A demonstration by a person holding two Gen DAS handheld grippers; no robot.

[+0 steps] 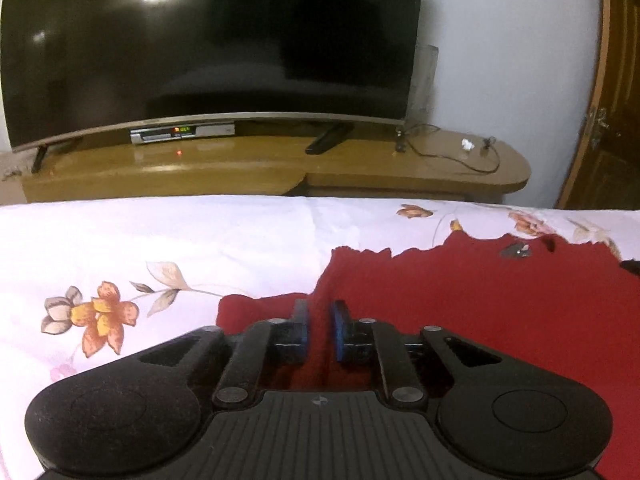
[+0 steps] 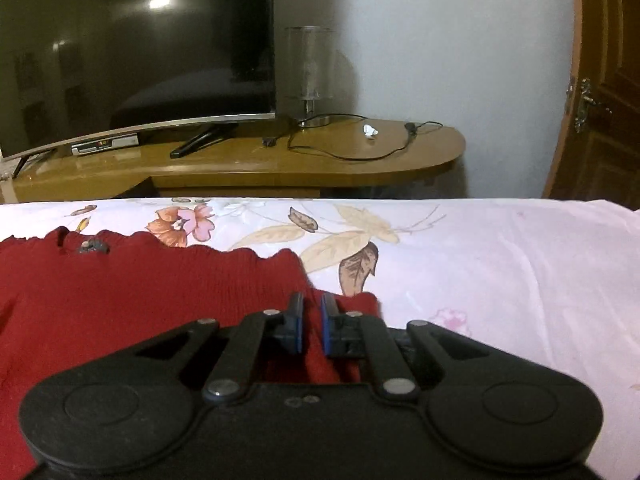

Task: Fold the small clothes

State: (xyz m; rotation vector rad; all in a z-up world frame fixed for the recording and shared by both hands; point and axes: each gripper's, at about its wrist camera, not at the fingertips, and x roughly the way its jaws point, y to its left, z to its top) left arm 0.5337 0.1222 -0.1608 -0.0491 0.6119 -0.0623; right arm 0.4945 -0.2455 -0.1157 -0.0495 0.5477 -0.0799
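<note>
A small dark red ribbed garment [image 1: 480, 300] lies spread on a white floral bedsheet [image 1: 140, 240]. It has a ruffled far edge and a small grey ornament [image 1: 516, 251] near that edge. My left gripper [image 1: 319, 312] is shut on a ridge of the red cloth at the garment's left side. In the right wrist view, the same garment [image 2: 140, 292] fills the left half, and my right gripper [image 2: 312, 306] is shut on a fold of it at its right side, near the sheet [image 2: 500, 280].
Past the bed's far edge stands a wooden TV stand [image 1: 280, 168] with a large dark TV [image 1: 208, 48], a set-top box [image 1: 180, 134], a black cable [image 2: 352, 152] and a glass lamp [image 2: 310, 76]. A wooden door [image 2: 600, 100] is at the right.
</note>
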